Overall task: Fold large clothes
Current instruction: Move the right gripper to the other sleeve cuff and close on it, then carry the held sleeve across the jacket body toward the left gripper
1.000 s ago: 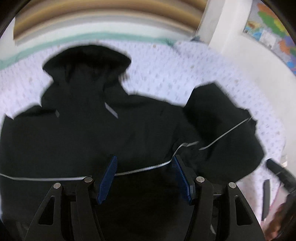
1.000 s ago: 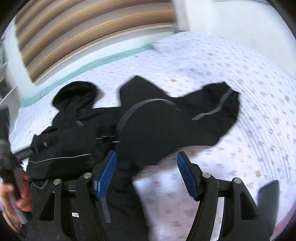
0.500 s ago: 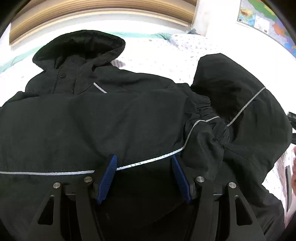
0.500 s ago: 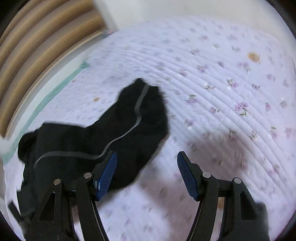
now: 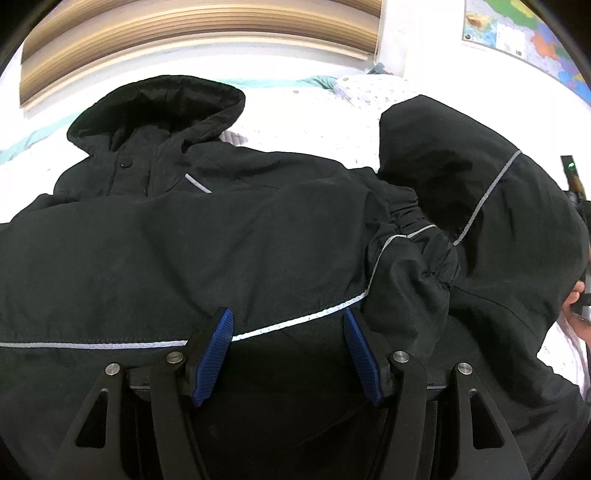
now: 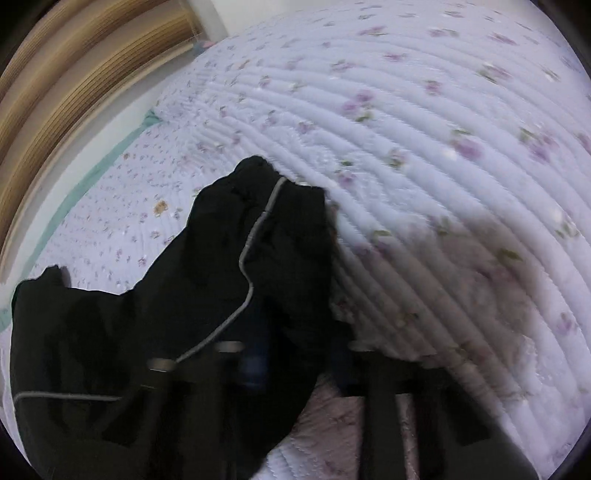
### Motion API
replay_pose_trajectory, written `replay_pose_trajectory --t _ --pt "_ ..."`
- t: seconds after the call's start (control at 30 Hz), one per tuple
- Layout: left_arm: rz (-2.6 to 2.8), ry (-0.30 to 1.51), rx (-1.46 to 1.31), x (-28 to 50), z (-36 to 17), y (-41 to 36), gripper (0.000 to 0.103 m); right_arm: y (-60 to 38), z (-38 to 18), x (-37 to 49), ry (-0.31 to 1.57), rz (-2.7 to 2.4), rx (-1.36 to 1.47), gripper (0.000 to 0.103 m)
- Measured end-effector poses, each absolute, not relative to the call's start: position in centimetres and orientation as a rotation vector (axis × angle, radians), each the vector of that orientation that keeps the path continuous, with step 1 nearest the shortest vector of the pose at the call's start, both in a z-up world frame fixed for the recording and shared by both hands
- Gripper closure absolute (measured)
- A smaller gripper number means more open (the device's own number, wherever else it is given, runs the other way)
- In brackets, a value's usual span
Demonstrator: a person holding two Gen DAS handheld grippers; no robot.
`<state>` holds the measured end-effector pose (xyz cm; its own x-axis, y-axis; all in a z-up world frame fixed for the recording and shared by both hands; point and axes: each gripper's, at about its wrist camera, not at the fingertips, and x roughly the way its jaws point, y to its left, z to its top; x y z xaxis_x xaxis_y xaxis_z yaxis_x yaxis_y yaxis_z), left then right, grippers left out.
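Note:
A black hooded jacket with thin grey reflective stripes lies spread on the bed, hood toward the far wall. My left gripper is open and empty, low over the jacket's body. One sleeve lies folded to the right, its elastic cuff bunched on the body. In the right wrist view the sleeve lies over my right gripper, which is blurred; its blue pads are close together and the fabric sits between and over them.
The bed has a white quilt with small purple flowers and a green trim. Wooden slats line the far wall. A map hangs at upper right. A hand shows at the right edge.
The left gripper has moved lower and closer over the jacket. The right gripper swung right to the sleeve end, and its jaws have gone from wide open to nearly closed at the sleeve.

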<state>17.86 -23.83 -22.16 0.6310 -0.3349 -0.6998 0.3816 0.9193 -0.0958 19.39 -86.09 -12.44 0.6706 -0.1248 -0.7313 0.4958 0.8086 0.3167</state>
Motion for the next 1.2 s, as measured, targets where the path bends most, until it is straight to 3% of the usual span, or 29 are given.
replay_pose_trajectory --t 0.27,0.5,0.63,0.87,1.2 --pt "-0.415 0.789 0.054 18.1 -22.1 -23.6 0.039 -86.6 -5.9 11.9 0.579 -0.61 0.363 0.092" --pt "-0.412 0.791 0.053 18.1 -22.1 -23.7 0.039 -90.2 -7.9 9.6 0.624 -0.699 0.453 0.092" --pt "-0.413 0.804 0.051 18.5 -22.0 -23.6 0.039 -88.4 -6.3 9.9 0.622 -0.613 0.453 0.092" --pt "-0.488 0.867 -0.011 18.3 -18.3 -21.4 0.039 -78.0 1.5 11.0 0.604 -0.364 0.294 0.093" --pt "-0.425 0.756 -0.085 14.3 -8.1 -8.2 0.039 -55.2 9.0 14.1 0.549 -0.004 0.05 0.093"
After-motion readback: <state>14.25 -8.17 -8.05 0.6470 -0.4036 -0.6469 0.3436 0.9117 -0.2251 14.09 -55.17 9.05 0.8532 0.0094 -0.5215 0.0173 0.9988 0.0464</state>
